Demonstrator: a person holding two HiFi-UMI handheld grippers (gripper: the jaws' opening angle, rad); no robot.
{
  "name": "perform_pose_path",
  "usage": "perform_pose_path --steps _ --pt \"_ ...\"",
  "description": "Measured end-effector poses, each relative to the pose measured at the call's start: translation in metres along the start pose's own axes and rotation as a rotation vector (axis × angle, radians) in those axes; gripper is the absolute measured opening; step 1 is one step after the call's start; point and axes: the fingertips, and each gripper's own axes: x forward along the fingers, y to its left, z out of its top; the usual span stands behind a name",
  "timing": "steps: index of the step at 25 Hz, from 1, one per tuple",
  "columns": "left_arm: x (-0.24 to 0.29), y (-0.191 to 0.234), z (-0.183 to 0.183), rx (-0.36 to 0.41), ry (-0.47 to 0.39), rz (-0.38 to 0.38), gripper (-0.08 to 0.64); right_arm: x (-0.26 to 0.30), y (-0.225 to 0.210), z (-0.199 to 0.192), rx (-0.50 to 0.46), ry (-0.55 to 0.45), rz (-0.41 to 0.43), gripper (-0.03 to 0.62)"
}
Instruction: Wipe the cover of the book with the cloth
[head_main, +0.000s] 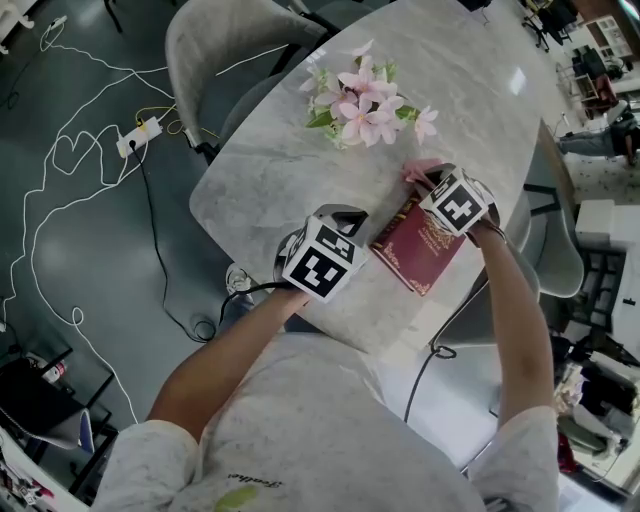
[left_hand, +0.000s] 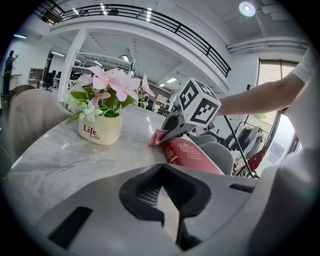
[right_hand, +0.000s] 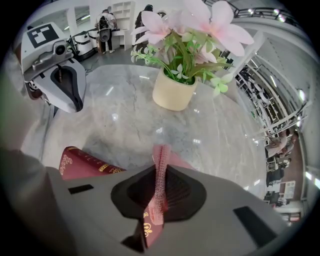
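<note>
A pot of pink flowers (head_main: 365, 105) stands mid-table on the marble table (head_main: 260, 190), well clear of the dark red book (head_main: 412, 248), which lies flat by the near right edge; a grey chair (head_main: 215, 50) sits at the far left edge. The left forearm reaches over the near edge, and the left gripper (left_hand: 161, 175), jaws together on nothing, sits just left of the book. The right arm runs along the right edge. Only the right gripper view shows the right gripper (right_hand: 159, 172) pinching the pink cloth (right_hand: 161, 152) over the book's far end, which the marker cube hides from the head view.
</note>
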Motion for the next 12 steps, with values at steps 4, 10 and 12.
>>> perform_pose_path --steps 4,10,12 --pt "0.000 0.001 -0.005 -0.012 0.009 0.003 0.008 0.000 0.004 0.002 -0.005 -0.001 0.008 0.018" --pt "-0.002 0.002 -0.002 -0.013 0.003 0.004 0.008 -0.002 0.011 0.004 -0.003 -0.001 0.018 0.018" --pt "-0.003 0.003 0.000 -0.007 -0.002 0.002 0.008 -0.001 0.013 0.005 -0.004 -0.007 0.021 0.018"
